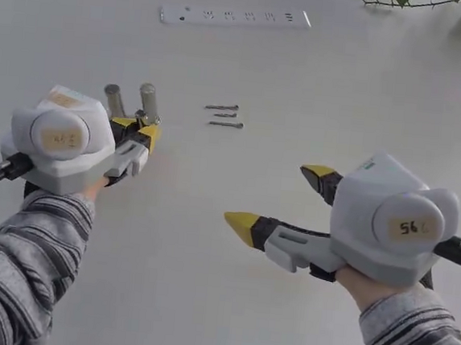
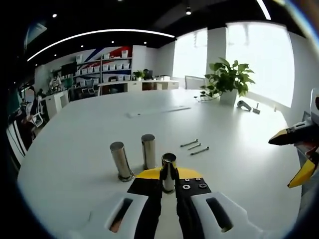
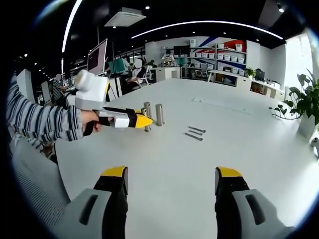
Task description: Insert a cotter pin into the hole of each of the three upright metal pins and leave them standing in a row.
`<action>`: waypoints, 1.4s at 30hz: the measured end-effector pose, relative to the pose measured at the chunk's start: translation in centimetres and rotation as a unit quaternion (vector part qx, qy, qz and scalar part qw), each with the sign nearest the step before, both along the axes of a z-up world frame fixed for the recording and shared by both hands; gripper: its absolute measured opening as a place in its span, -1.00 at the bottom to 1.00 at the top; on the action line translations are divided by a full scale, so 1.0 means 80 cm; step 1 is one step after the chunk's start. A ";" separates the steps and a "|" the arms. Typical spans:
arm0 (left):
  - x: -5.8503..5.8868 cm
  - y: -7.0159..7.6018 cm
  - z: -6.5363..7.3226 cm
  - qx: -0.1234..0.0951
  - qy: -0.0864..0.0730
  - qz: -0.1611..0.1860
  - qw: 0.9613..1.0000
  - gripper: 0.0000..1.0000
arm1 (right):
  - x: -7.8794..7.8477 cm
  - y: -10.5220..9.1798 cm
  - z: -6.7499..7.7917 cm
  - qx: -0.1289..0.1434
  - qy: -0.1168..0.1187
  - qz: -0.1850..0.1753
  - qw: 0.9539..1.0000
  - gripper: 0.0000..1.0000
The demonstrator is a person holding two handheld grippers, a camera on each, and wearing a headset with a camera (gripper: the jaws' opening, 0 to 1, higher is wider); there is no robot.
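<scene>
Right tongs [image 1: 270, 195] gape empty; left tongs [image 2: 169, 177] clamp one metal pin [image 2: 168, 163] standing upright.

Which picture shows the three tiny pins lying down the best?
The head view: the cotter pins are seen from above, three separate pieces lying side by side. In the left gripper view they look smaller, seen at a low angle. In the right gripper view they look the same, harder to tell apart.

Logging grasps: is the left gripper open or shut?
Shut: the left gripper clamps the nearest upright pin between its yellow tips.
</scene>
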State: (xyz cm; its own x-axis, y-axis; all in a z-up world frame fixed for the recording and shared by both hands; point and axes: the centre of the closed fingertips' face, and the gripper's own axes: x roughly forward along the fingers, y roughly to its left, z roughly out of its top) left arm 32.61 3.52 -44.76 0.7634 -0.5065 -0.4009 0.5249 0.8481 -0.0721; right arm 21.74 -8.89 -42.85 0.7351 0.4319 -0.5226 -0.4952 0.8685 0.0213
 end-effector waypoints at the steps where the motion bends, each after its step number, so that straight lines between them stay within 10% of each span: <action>1: -0.002 -0.003 0.000 0.000 0.001 -0.001 1.000 -0.90 | 0.000 0.000 0.000 0.000 0.000 0.000 1.000 0.36; 42: -0.024 -0.016 -0.025 0.027 -0.002 0.036 0.999 -0.88 | 0.001 -0.026 0.003 0.038 0.020 -0.053 0.998 0.18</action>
